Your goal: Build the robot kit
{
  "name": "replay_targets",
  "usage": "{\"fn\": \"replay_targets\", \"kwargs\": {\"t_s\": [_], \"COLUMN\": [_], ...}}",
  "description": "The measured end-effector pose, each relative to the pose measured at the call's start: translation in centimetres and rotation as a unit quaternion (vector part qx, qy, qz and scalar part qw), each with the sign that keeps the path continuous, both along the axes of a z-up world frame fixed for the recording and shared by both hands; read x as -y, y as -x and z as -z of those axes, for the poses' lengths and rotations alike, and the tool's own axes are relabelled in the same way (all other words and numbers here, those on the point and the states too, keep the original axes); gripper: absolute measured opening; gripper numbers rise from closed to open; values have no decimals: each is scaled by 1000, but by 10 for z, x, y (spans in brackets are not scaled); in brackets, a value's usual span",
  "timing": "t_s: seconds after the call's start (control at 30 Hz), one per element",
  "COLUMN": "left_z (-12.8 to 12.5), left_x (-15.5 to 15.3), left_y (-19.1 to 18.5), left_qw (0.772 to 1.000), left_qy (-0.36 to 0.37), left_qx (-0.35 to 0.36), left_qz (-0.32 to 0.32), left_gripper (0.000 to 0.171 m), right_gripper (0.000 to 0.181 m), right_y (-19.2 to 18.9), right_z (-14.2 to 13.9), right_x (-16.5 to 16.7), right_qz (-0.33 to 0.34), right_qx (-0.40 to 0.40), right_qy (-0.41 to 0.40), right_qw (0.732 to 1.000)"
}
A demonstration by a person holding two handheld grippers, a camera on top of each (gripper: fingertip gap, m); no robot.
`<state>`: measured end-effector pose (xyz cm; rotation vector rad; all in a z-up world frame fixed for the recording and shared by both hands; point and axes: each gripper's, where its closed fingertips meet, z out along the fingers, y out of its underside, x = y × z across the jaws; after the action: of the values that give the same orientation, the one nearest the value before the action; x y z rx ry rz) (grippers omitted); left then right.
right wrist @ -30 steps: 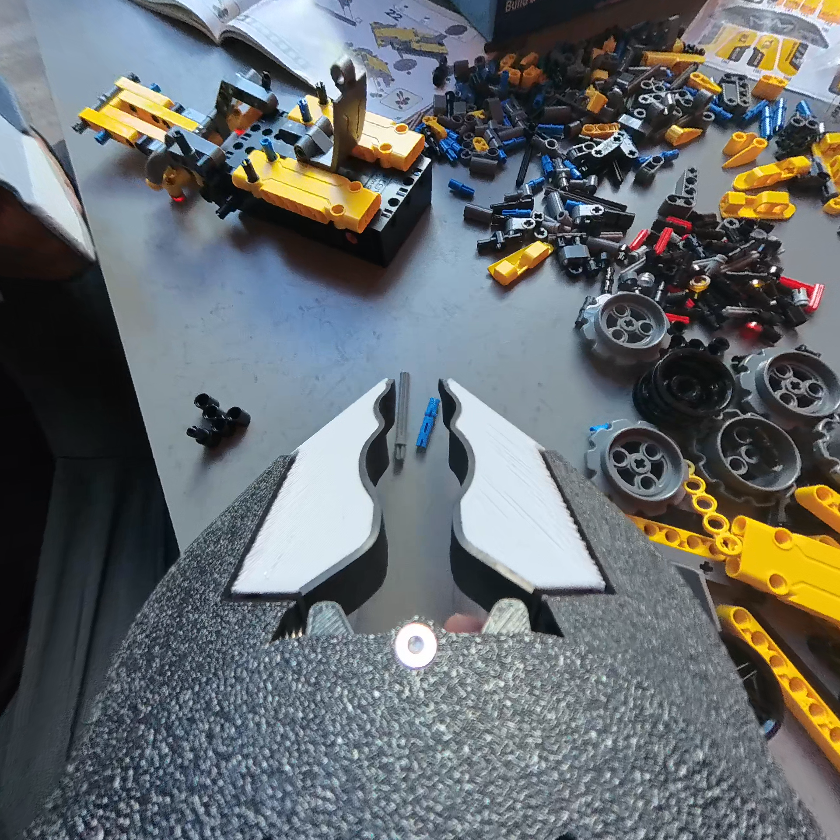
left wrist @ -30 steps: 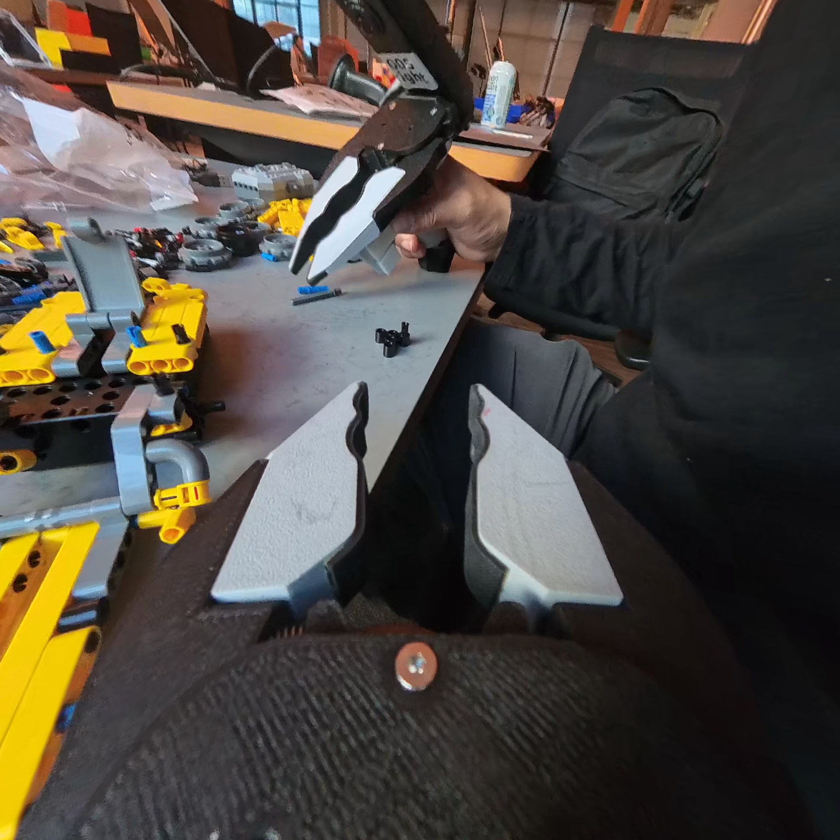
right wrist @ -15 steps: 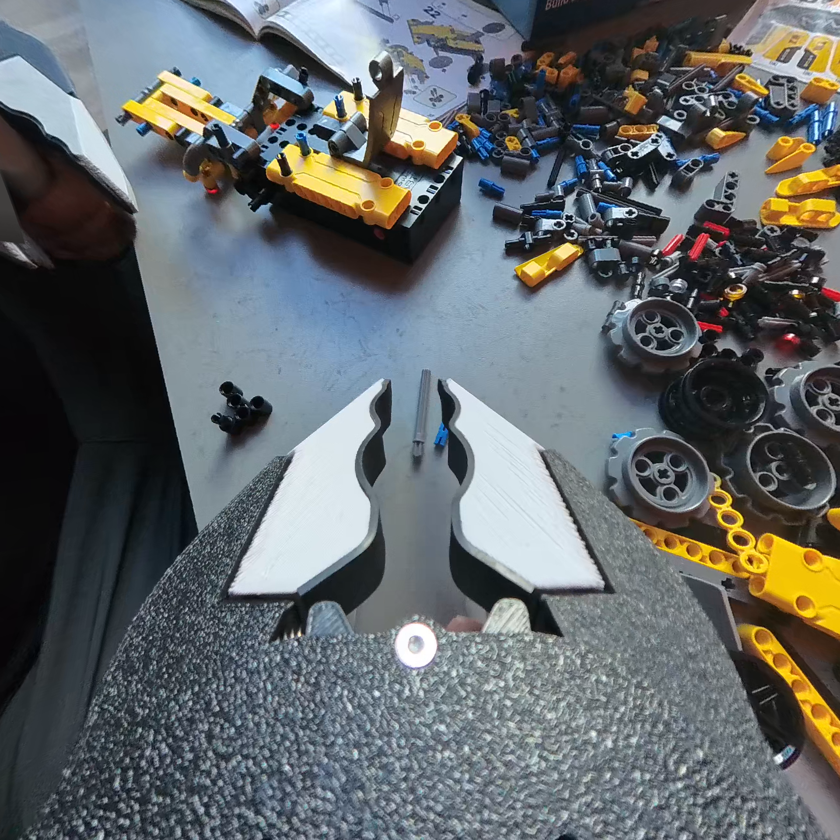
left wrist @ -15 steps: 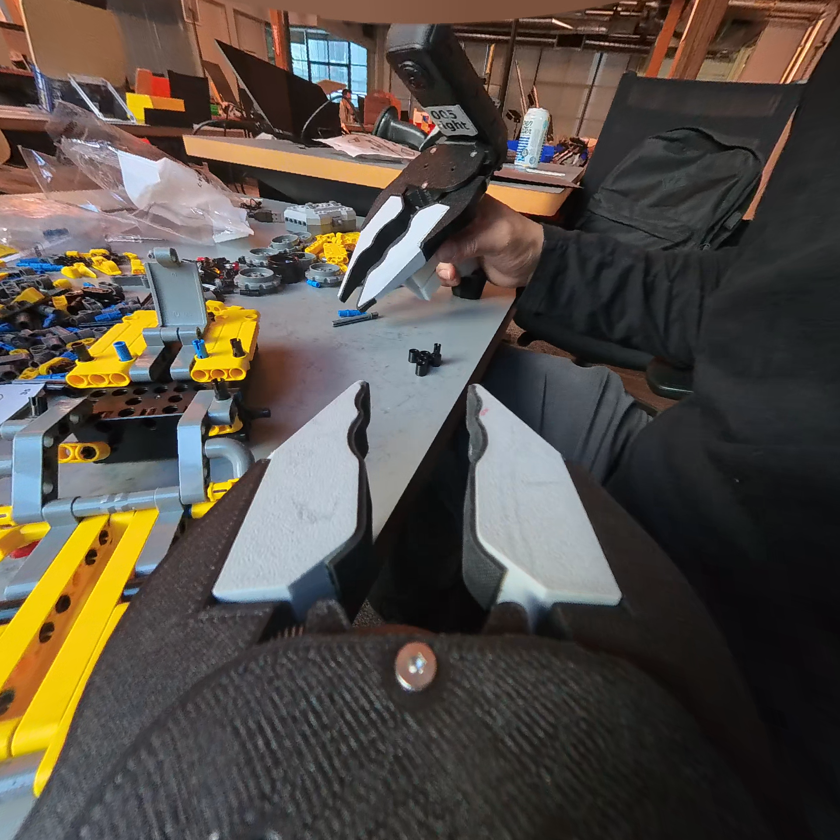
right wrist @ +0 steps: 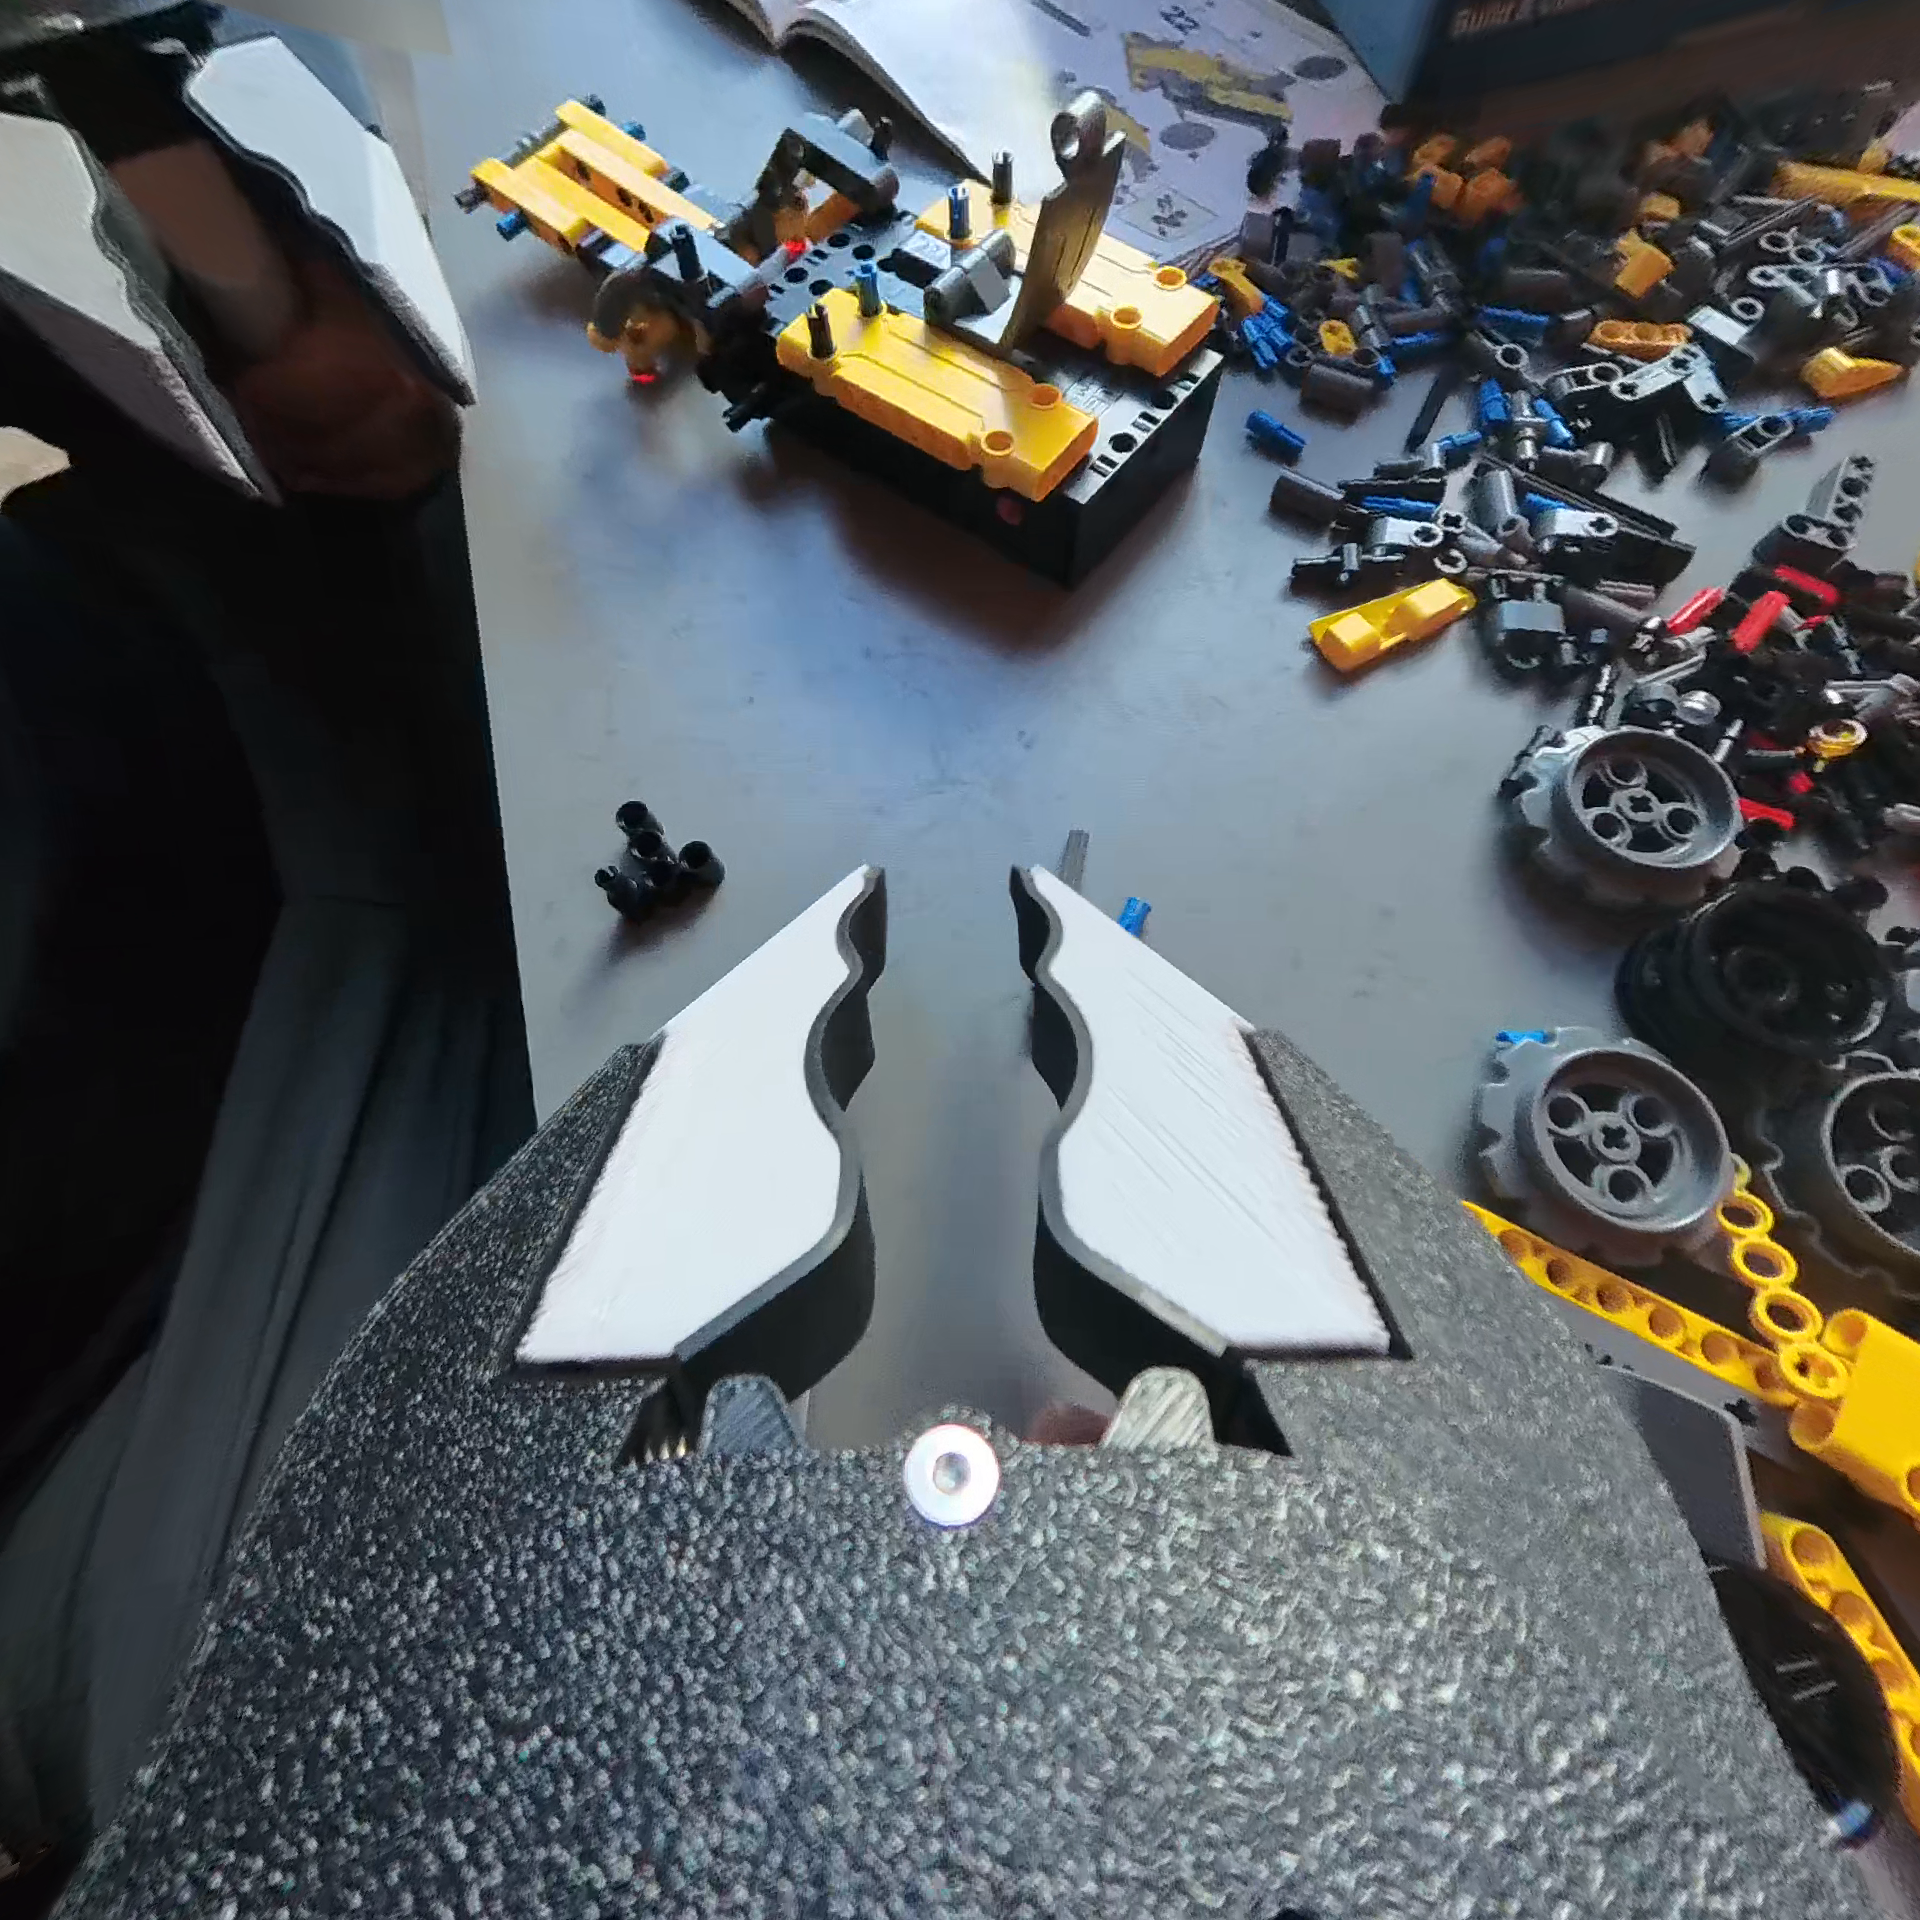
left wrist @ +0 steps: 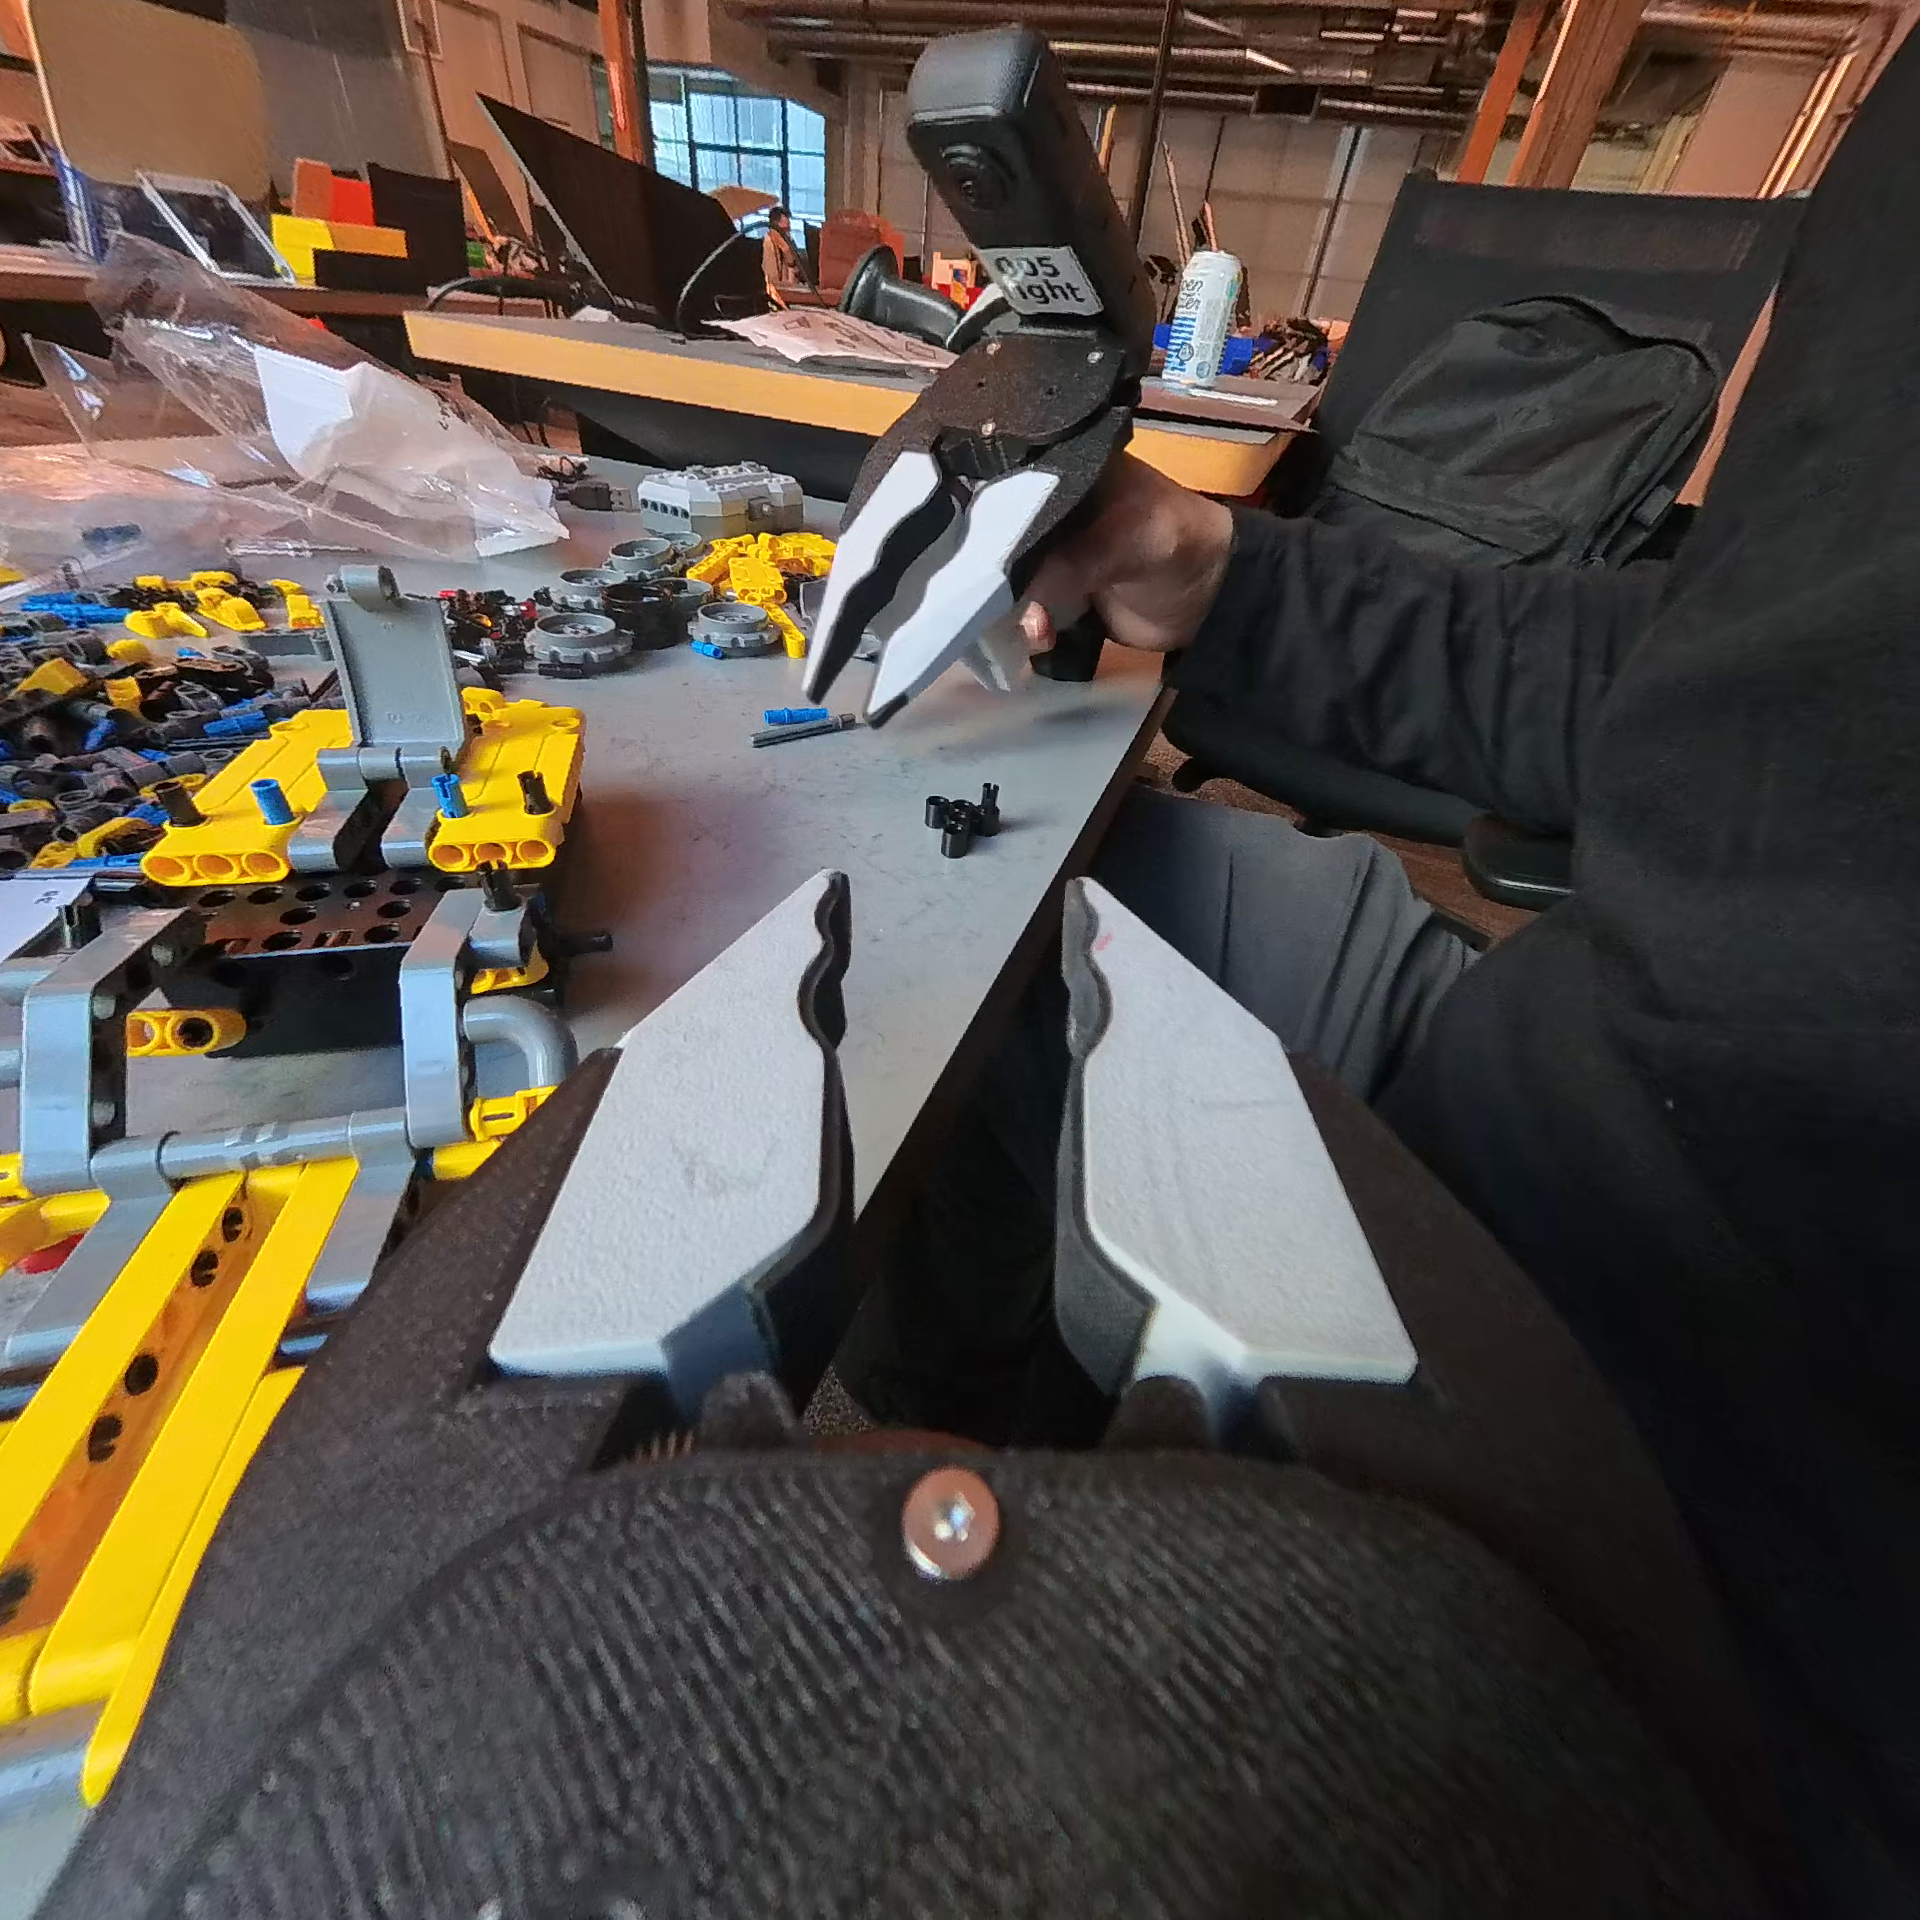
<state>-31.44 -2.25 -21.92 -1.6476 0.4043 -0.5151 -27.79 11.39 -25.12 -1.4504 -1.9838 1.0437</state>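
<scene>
Workshop clutter fills the background of the left wrist view: further desks, a black backpack (left wrist: 1527, 416) at 1 o'clock, clear plastic bags (left wrist: 343, 436) at 10 o'clock. On the grey bench (left wrist: 707, 831) the left tool (left wrist: 951, 914) hangs over the near edge, jaws moderately apart and empty. At 9 o'clock sits the yellow-and-grey brick assembly (left wrist: 343, 831). At 12 o'clock the right tool (left wrist: 847, 707), held by a hand (left wrist: 1132, 571), points down, tips narrowly parted, just above a dark grey axle (left wrist: 800, 730) and a blue pin (left wrist: 795, 715). A black connector cluster (left wrist: 961, 816) lies nearer, close to the bench edge.

Seen from the right wrist view, the right tool (right wrist: 948, 883) is narrowly open and holds nothing. The axle (right wrist: 1073, 847) and pin (right wrist: 1135, 912) peek out at 1 o'clock beside its right finger (right wrist: 1164, 1122); the connector cluster (right wrist: 657, 864) lies at 10 o'clock. Loose pieces and grey wheels (right wrist: 1621, 810) crowd 2 to 4 o'clock.
</scene>
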Motion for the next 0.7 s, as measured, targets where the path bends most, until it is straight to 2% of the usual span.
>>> {"fn": "replay_targets", "kwargs": {"t_s": [0.33, 0.43, 0.7], "left_z": [0, 6, 9], "left_x": [-1, 1, 1], "left_y": [-1, -6, -7], "left_qw": [1000, 1000, 999], "left_qy": [-1, 12, 17], "left_qx": [-1, -10, -23], "left_qz": [1, 12, 14], "left_gripper": [35, 28, 27], "right_gripper": [25, 26, 29], "right_y": [-4, -5, -19], "right_z": [-1, -2, -5], "right_x": [11, 15, 49], "right_qz": [-34, -45, -120], "right_qx": [-6, -13, -8], "right_qy": [-9, -14, 11], "right_qw": [999, 999, 993]}}
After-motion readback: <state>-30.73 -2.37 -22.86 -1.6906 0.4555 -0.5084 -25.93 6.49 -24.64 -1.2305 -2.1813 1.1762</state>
